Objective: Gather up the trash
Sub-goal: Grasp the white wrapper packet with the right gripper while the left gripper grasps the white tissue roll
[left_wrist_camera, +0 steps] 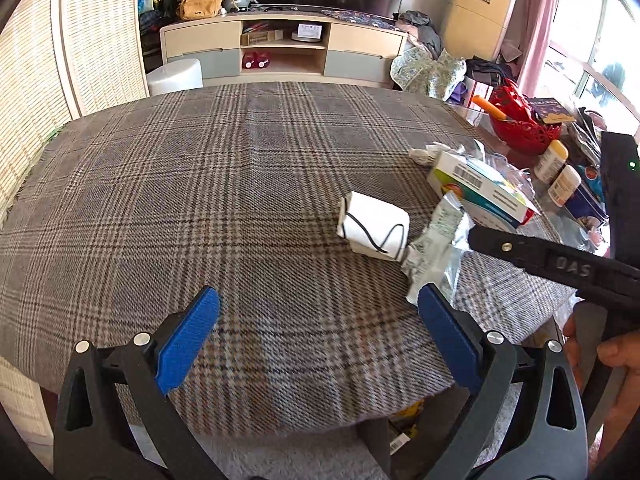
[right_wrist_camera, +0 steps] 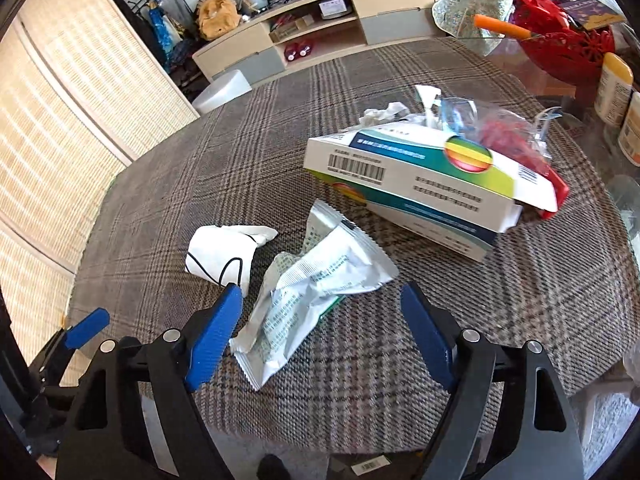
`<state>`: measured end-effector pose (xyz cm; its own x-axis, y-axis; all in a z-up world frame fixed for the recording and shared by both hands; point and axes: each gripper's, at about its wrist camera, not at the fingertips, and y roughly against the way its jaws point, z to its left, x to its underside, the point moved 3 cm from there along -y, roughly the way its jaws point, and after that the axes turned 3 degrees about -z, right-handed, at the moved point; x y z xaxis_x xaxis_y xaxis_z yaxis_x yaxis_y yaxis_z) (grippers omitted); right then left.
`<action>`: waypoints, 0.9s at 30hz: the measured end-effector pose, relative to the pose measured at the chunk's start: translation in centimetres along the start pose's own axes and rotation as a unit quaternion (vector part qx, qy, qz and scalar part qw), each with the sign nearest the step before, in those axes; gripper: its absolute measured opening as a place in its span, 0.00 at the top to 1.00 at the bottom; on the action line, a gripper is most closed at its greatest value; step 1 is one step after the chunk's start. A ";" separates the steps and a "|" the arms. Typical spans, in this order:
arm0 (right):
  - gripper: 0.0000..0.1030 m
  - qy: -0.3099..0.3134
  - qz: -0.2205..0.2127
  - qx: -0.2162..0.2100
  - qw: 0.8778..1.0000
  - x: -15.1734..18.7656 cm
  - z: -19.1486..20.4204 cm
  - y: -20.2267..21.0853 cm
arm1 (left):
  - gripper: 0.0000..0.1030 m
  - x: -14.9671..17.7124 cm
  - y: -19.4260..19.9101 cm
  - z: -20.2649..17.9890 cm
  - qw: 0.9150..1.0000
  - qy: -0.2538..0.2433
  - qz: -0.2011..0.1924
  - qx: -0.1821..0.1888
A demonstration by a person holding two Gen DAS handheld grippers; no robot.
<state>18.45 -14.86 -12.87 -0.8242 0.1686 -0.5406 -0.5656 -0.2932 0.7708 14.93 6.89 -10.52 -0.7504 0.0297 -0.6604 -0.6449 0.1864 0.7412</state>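
A crumpled silver foil wrapper (right_wrist_camera: 316, 284) lies on the plaid tablecloth (right_wrist_camera: 360, 360), between the open fingers of my right gripper (right_wrist_camera: 324, 332). Left of it lies a white paper cup (right_wrist_camera: 220, 258) on its side, also in the left wrist view (left_wrist_camera: 374, 232). Behind sits a white, green and blue cardboard box (right_wrist_camera: 424, 188) with crumpled plastic and tissue (right_wrist_camera: 460, 120) beyond it. My left gripper (left_wrist_camera: 320, 340) is open and empty over the cloth, near the front edge. The wrapper (left_wrist_camera: 436, 240) lies just beyond its right finger. The right gripper's arm (left_wrist_camera: 560, 264) reaches in from the right.
A red basket (right_wrist_camera: 560, 40) with an orange-handled tool, and yellow-capped bottles (right_wrist_camera: 612, 88), stand at the table's right side. A TV cabinet (left_wrist_camera: 280, 48) and a white bin (left_wrist_camera: 176, 76) stand beyond the far edge. A woven screen (left_wrist_camera: 36, 80) is at left.
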 end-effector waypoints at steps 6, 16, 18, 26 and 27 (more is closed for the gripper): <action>0.27 0.005 0.024 0.033 0.999 0.1 1.0 -4.0 | 0.09 -0.7 -1.3 1.3 1.000 -0.004 0.002 -0.006; 0.81 0.079 0.009 0.078 0.994 1.4 -1.4 -1.6 | 0.09 -1.9 -2.9 -0.5 1.000 -0.020 -0.001 0.009; 0.81 0.072 0.014 0.075 0.994 1.7 -2.6 -0.7 | 0.08 -2.2 -3.5 -1.8 0.999 -0.028 0.000 0.017; 0.81 0.053 0.023 0.061 0.996 3.2 -6.4 2.6 | 0.08 -2.5 -6.2 -5.2 0.998 -0.061 0.008 0.009; 0.81 0.052 0.022 0.058 0.997 3.3 -6.6 2.8 | 0.08 -2.5 -6.8 -5.3 0.998 -0.063 0.010 0.005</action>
<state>14.37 -21.37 -14.71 -0.8441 0.0581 -0.5331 -0.5338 -0.1861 0.8249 20.42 0.31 -13.21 -0.7385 0.1572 -0.6557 -0.6281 0.1934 0.7537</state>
